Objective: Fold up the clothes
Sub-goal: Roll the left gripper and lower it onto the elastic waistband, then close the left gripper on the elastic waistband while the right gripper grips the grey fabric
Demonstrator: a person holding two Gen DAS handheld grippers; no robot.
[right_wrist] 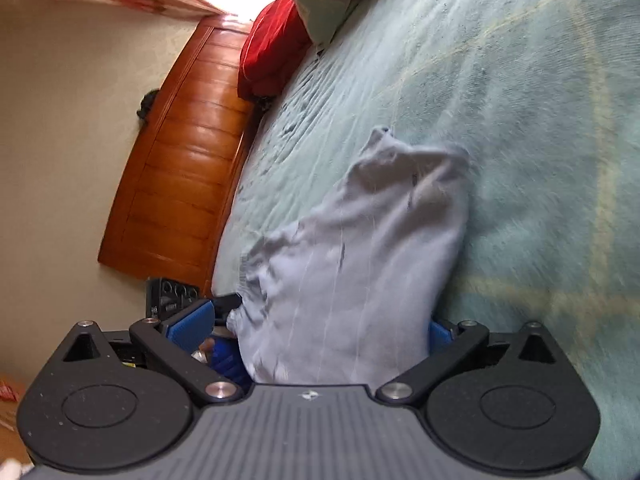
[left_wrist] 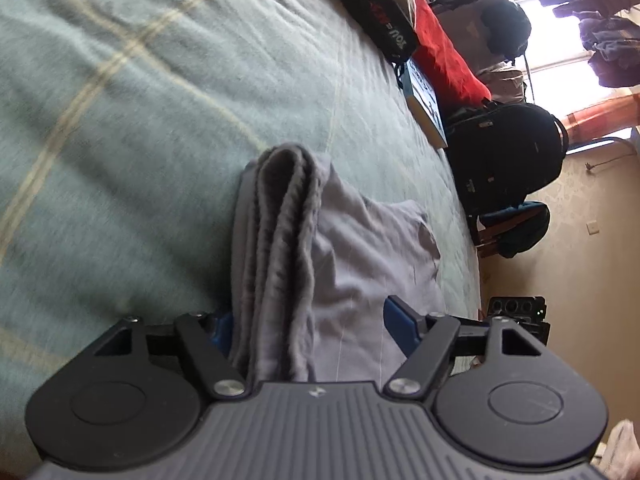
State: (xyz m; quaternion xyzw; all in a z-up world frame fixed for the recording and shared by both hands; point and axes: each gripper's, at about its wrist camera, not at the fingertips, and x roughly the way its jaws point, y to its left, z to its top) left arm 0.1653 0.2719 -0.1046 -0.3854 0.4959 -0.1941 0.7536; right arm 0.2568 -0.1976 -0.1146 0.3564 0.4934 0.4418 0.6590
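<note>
A pale grey garment (left_wrist: 360,248) lies folded on the green checked bedspread (left_wrist: 120,120). Its thick stacked fold edge (left_wrist: 280,220) runs away from my left gripper (left_wrist: 310,316). That gripper's jaws stand wide with the fold edge between them; the left pad is hidden behind the cloth, and the right blue pad (left_wrist: 400,320) hovers free over the flat part. In the right wrist view the same garment (right_wrist: 360,240) reaches in between the wide jaws of my right gripper (right_wrist: 316,320). Its left pad (right_wrist: 192,320) stands apart from the cloth, while the right one sits at the cloth's edge.
A black bag (left_wrist: 384,28), a red pillow (left_wrist: 444,52) and a flat box (left_wrist: 424,104) lie along the bed's far side, with a black backpack (left_wrist: 508,152) beyond. A wooden bed board (right_wrist: 184,160) and a black device (right_wrist: 172,296) flank the bed's edge.
</note>
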